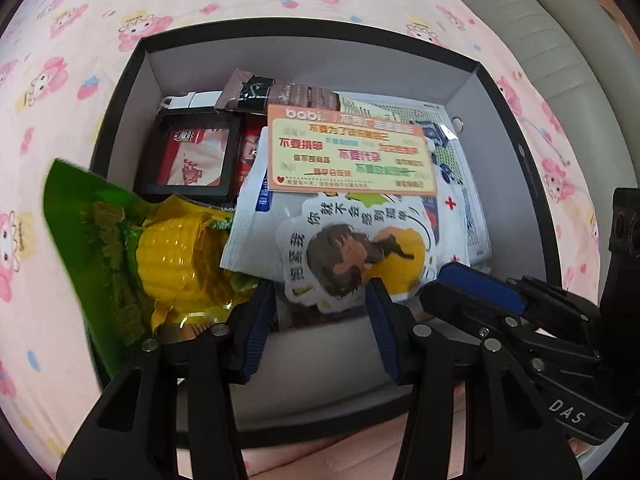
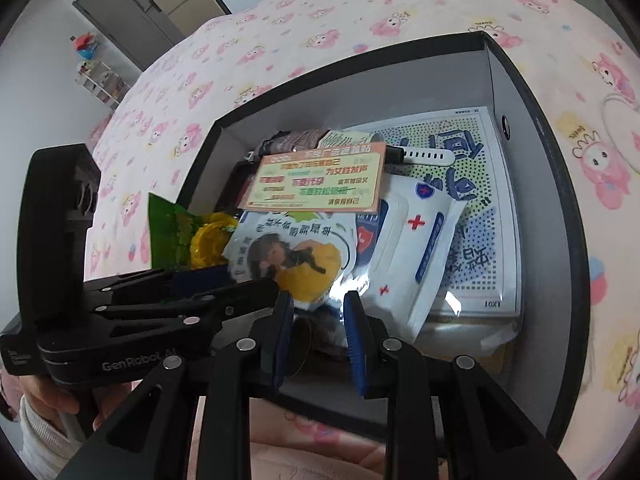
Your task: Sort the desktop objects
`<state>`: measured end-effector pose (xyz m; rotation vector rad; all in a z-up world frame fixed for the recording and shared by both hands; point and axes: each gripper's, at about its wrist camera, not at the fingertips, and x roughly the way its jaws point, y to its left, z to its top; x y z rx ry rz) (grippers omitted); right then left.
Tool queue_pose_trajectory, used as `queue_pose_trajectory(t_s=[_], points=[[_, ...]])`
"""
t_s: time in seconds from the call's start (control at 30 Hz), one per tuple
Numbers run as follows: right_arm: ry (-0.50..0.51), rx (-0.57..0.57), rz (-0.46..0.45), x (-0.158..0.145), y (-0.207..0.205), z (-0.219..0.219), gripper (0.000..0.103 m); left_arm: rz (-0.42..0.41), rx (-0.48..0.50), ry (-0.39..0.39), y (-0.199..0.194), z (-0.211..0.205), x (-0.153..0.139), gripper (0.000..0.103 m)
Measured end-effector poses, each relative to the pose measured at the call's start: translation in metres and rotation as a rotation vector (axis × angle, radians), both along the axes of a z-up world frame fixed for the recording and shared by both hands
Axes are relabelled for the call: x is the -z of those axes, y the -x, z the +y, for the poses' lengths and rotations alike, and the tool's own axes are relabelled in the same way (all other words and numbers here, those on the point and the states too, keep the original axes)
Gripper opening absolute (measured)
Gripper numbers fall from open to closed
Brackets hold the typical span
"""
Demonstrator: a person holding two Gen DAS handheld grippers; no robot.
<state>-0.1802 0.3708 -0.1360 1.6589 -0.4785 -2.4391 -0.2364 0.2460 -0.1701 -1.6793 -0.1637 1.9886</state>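
Box [image 1: 516, 120] mid-frame, crammed; I see my left gripper [image 1: 316, 320] and right gripper [image 2: 318, 332] both unclenched, grasping nothing.

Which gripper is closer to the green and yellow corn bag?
Left. The left gripper hovers right beside the corn bag, its near finger at the bag's edge. The right gripper sits farther along the box, over the cartoon sticker.

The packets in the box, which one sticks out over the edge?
The green corn packet, leaning over the box's black rim. The other packets lie inside.
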Motion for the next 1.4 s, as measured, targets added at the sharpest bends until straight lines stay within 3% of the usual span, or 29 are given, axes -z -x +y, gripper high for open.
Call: queue_pose_trajectory(t_s=[0.33, 0.5, 0.63, 0.73, 0.87, 1.0, 1.07, 1.23, 1.33, 1.4], points=[[0.016, 0.101, 0.040, -0.006, 0.019, 0.012, 0.023, -0.020, -0.010, -0.019, 0.015, -0.001, -0.008, 0.046], [-0.003, 0.089, 0.061, -0.015, 0.011, 0.008, 0.023, 0.012, -0.006, -0.044, 0.002, -0.013, -0.020, 0.044], [-0.003, 0.068, 0.041, -0.013, 0.008, 0.006, 0.023, 0.001, -0.001, -0.048, 0.005, -0.013, -0.013, 0.028], [0.023, 0.063, 0.017, -0.005, 0.016, 0.005, 0.023, -0.002, 0.006, -0.013, 0.011, -0.005, -0.009, 0.025], [0.017, 0.045, 0.028, -0.004, 0.023, 0.000, 0.023, -0.005, -0.012, -0.024, 0.023, -0.007, -0.007, 0.023], [-0.012, 0.077, 0.036, -0.005, 0.031, 0.000, 0.023, 0.050, -0.014, -0.026, 0.027, -0.006, -0.019, 0.023], [-0.044, 0.084, 0.058, -0.011, 0.031, -0.002, 0.023, 0.097, -0.018, 0.000, 0.029, -0.007, -0.026, 0.028], [-0.106, 0.094, 0.112, -0.030, 0.029, -0.009, 0.023, 0.331, -0.080, 0.145, 0.020, -0.021, -0.053, 0.054], [-0.147, 0.107, 0.147, -0.041, 0.031, -0.017, 0.027, 0.379, -0.108, 0.157, 0.024, -0.039, -0.064, 0.071], [-0.163, 0.117, 0.168, -0.050, 0.036, -0.025, 0.033, 0.414, -0.137, 0.187, 0.038, -0.047, -0.069, 0.075]])
